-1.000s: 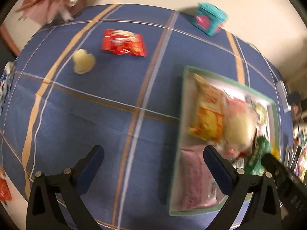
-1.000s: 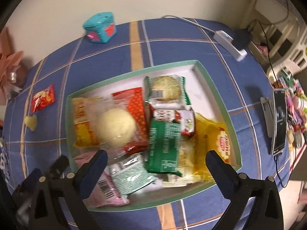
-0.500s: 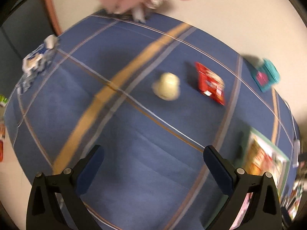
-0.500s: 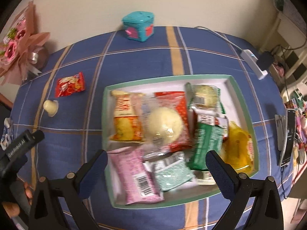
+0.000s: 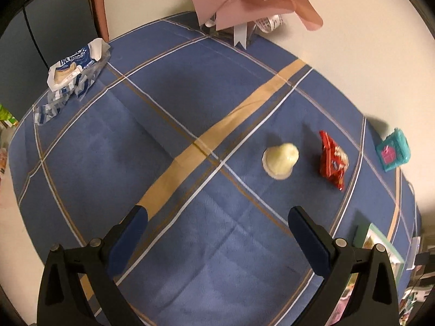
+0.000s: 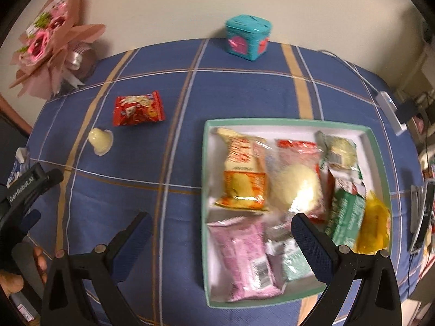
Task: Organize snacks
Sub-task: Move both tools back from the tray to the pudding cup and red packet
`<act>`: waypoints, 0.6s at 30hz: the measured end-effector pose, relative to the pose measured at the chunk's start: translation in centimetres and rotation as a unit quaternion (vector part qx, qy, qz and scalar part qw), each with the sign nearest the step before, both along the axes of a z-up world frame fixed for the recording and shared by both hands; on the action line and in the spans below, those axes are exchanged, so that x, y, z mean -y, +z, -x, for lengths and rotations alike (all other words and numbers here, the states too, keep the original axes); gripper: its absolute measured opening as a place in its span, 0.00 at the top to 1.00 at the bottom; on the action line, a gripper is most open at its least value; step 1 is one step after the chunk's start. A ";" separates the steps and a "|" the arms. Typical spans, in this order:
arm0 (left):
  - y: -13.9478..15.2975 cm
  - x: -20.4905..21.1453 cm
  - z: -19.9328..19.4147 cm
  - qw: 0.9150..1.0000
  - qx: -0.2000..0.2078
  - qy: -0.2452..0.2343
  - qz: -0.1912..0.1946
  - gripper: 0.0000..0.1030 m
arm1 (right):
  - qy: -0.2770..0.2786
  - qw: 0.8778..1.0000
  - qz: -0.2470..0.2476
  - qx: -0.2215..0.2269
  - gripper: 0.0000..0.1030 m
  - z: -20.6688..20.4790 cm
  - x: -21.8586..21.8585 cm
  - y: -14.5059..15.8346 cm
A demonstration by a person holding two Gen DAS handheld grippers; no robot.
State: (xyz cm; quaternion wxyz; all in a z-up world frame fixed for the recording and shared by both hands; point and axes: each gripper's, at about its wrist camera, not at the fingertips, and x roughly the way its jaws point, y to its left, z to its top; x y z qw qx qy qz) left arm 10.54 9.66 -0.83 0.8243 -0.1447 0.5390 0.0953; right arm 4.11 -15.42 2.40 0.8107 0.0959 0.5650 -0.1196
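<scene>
Blue plaid cloth (image 5: 190, 244) fills the space under both tools. The left gripper (image 5: 217, 231) hangs empty, fingers wide apart, aimed at 2 loose snacks ahead and to its right: a pale jelly cup (image 5: 280, 160) lying on its side, and just beyond it a red packet (image 5: 333, 163). That spread suits taking the cup, the nearer one, I judge. The right gripper (image 6: 221, 233) is likewise spread and empty, its right finger over the near-left part of the tray (image 6: 376, 146), which already holds most snacks in a loose pile. Both strays lie well ahead and left of it, apart from the tray.
</scene>
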 end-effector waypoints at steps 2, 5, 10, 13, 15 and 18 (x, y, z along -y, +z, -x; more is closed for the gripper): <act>-0.1 0.0 -0.3 1.000 0.006 -0.002 0.003 0.00 | 0.009 1.000 0.004 0.004 0.00 -0.5 -0.6 0.0; -0.4 0.3 -1.1 1.000 0.008 -0.014 0.009 0.00 | 0.023 1.000 0.003 0.011 0.00 -1.4 -1.3 -0.3; -0.8 1.0 -2.5 0.999 0.014 -0.036 0.027 0.00 | 0.036 0.999 -0.011 0.029 0.00 -3.1 -2.0 -0.9; -1.0 1.1 -3.3 0.998 0.015 -0.043 0.048 0.00 | 0.045 0.998 -0.016 0.044 0.00 -4.2 -2.5 -1.0; -1.2 1.2 -3.8 0.998 0.015 -0.046 0.048 0.00 | 0.052 0.997 -0.015 0.053 0.00 -5.0 -2.8 -1.0; -1.9 1.4 -4.9 0.998 0.007 -0.046 0.036 0.00 | 0.059 0.996 -0.009 0.068 0.00 -6.4 -3.1 -1.1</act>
